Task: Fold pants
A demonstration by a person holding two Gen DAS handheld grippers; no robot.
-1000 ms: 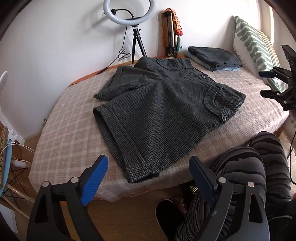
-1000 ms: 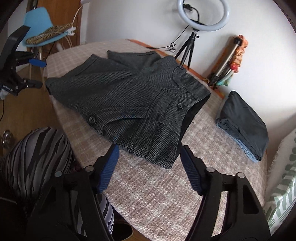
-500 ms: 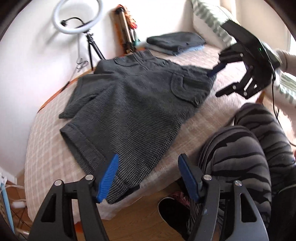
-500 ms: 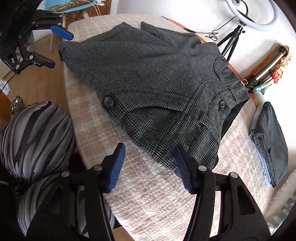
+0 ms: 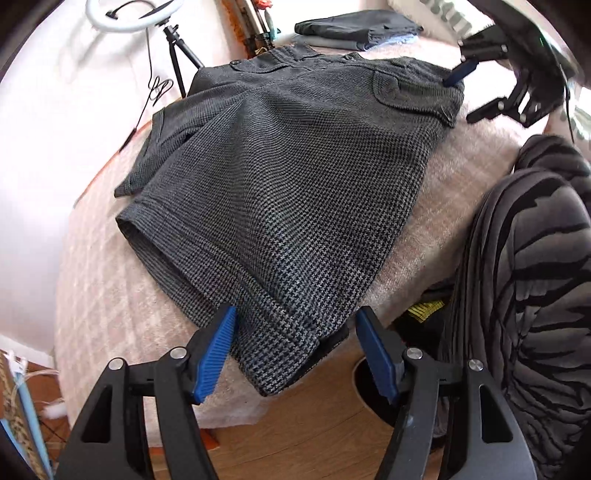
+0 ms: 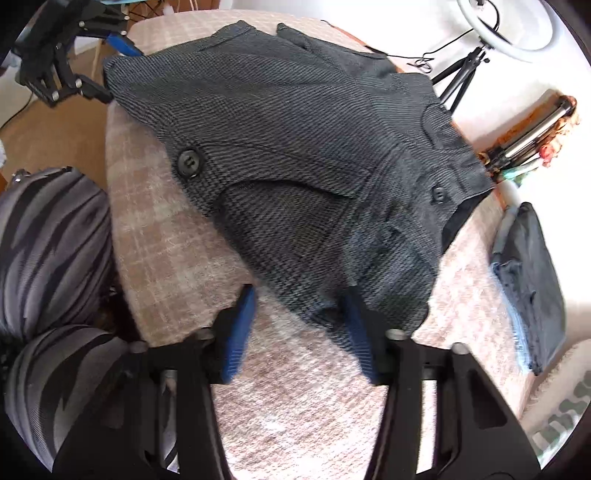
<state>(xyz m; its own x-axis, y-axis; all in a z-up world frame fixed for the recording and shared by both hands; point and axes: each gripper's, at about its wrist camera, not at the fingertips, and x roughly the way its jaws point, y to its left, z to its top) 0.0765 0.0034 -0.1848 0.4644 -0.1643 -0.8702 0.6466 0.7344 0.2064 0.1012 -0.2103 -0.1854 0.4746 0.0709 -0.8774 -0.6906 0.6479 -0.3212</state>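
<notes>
Lying spread flat on the checked tablecloth (image 5: 110,295), the grey houndstooth pants (image 5: 295,177) covered most of the round table, one leg hem hanging a little over the near edge and the waistband turned toward the wall. The left gripper (image 5: 295,343) sat at that overhanging hem with its jaws spread wide, one blue pad on each side of the cuff corner and neither pressing the cloth. The right gripper (image 6: 299,325) was at the waist end, jaws likewise parted, straddling the corner of the fabric beside the buttoned pocket (image 6: 189,162); whether its pads touched the cloth could not be told through the blur. A folded stack of dark clothes (image 6: 532,280) lay on the table apart from the pants, near a ring light (image 5: 133,14) on its tripod by the wall. The person's striped trouser legs (image 5: 535,277) were beside the table.
</notes>
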